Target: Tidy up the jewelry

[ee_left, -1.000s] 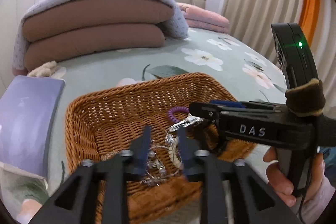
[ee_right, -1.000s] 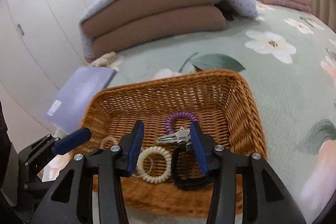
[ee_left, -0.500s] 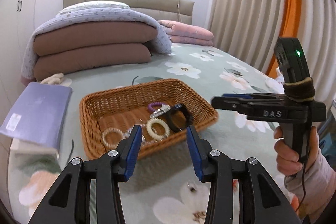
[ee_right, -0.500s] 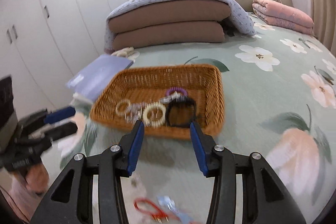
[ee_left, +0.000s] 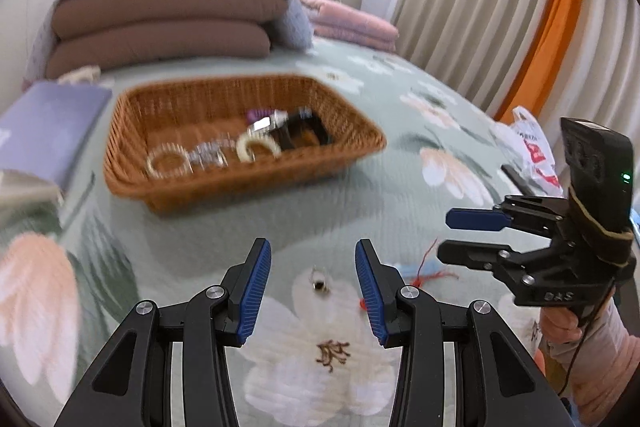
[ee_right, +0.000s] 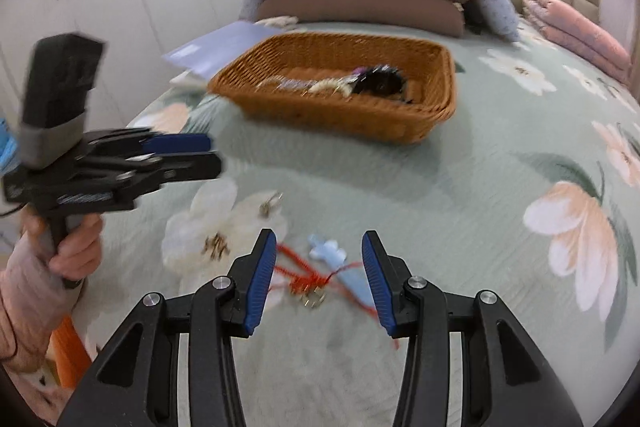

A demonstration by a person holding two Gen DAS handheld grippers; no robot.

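Jewelry in the wicker basket (ee_right: 340,115) smears into blur; pieces indistinguishable

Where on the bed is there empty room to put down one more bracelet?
Bare bedspread lies between the wicker basket and the two grippers, and out to the right of the basket. It is crowded near the red cord charm and the small ring, and in the basket's right half.

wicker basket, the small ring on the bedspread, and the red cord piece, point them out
wicker basket (ee_left: 352,123), left wrist view, right wall.
small ring (ee_left: 319,281), left wrist view, its dark centre.
red cord piece (ee_right: 308,281), right wrist view, knotted middle.
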